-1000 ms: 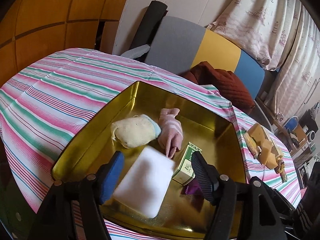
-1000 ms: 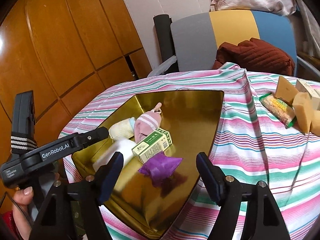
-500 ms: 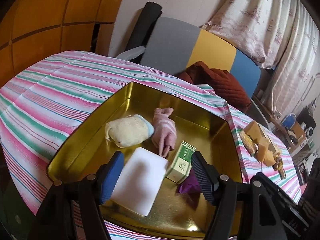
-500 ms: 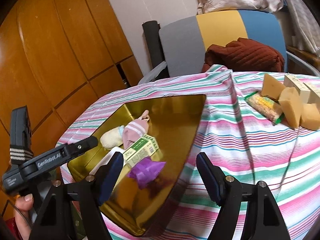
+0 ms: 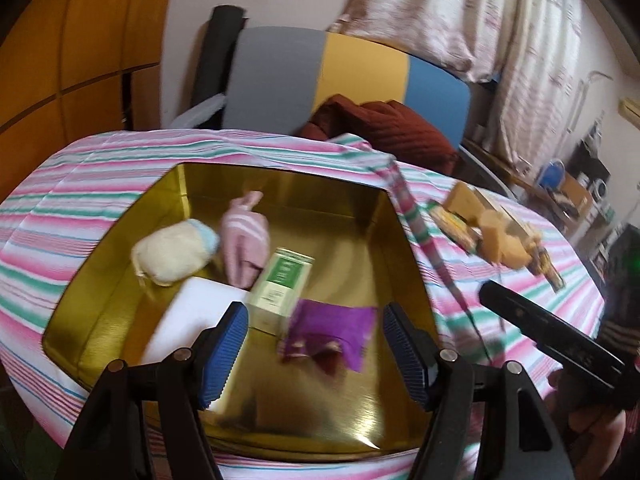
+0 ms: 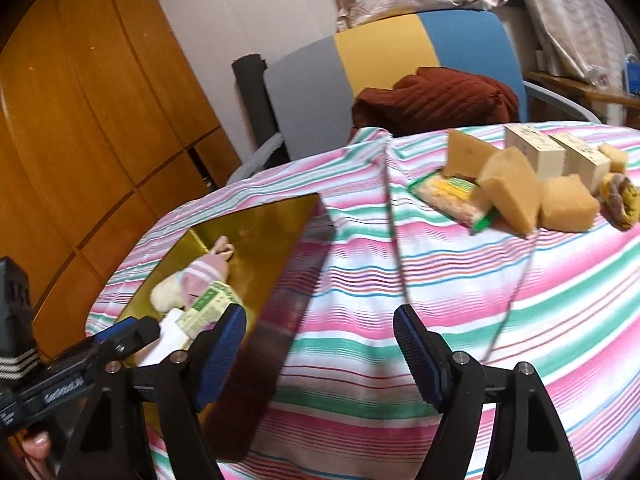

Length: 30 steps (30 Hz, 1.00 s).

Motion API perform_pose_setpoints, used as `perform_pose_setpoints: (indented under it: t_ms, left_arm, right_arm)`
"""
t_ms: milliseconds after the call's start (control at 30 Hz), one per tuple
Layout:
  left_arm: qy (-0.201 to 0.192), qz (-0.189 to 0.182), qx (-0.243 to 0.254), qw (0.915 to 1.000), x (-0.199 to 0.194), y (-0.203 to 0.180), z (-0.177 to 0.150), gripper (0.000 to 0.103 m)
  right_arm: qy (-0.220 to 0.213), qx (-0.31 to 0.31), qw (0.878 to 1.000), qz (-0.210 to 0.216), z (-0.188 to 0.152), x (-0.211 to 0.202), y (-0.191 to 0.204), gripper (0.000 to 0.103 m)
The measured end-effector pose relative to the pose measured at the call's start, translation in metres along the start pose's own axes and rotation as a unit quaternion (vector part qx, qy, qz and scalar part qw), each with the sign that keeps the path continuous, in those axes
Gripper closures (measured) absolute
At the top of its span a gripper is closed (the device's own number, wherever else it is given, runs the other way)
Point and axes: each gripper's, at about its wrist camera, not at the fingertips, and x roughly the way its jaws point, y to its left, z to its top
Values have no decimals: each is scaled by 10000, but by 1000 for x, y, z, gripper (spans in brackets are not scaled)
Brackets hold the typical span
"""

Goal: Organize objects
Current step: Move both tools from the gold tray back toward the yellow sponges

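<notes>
Risk: the right gripper (image 6: 320, 354), jaws apart and empty, could nudge the loose pile at 1 o'clock and topple a sponge block (image 6: 508, 188).
Left gripper (image 5: 316, 344): spread, holding nothing, above the gold tin (image 5: 100, 280).
Tin contents: soft purple pouch (image 5: 332, 328), stiff green carton (image 5: 282, 286), rolled socks (image 5: 244, 240).
Cloth: striped tablecloth (image 6: 400, 280), creased.

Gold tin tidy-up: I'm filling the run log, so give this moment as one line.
left claw: open, empty | right claw: open, empty | gold tin: purple pouch, green box | sponges: on striped cloth
</notes>
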Motion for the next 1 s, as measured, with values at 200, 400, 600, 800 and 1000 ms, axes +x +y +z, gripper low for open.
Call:
perform_pose_setpoints:
  t_ms: [200, 400, 600, 800, 1000]
  left_arm:
    - [87, -356, 374, 9986, -1, -38, -5, 32]
    - [266, -625, 636, 9957, 7, -70, -7, 32]
    - [359, -775, 840, 9928, 14, -95, -5, 32]
    - [520, -929, 917, 9901, 25, -114, -3, 32]
    - [578, -980, 964, 9888, 32, -127, -1, 32]
  right_arm:
    - [79, 66, 9997, -244, -5, 0, -26, 26]
    - [61, 145, 9983, -570, -2, -4, -58, 26]
    - [-58, 159, 9941, -1071, 13, -12, -100, 24]
    - [-256, 204, 9859, -1644, 48, -14, -147, 24]
    - [-170, 321, 9771, -2096, 88, 10, -188, 24]
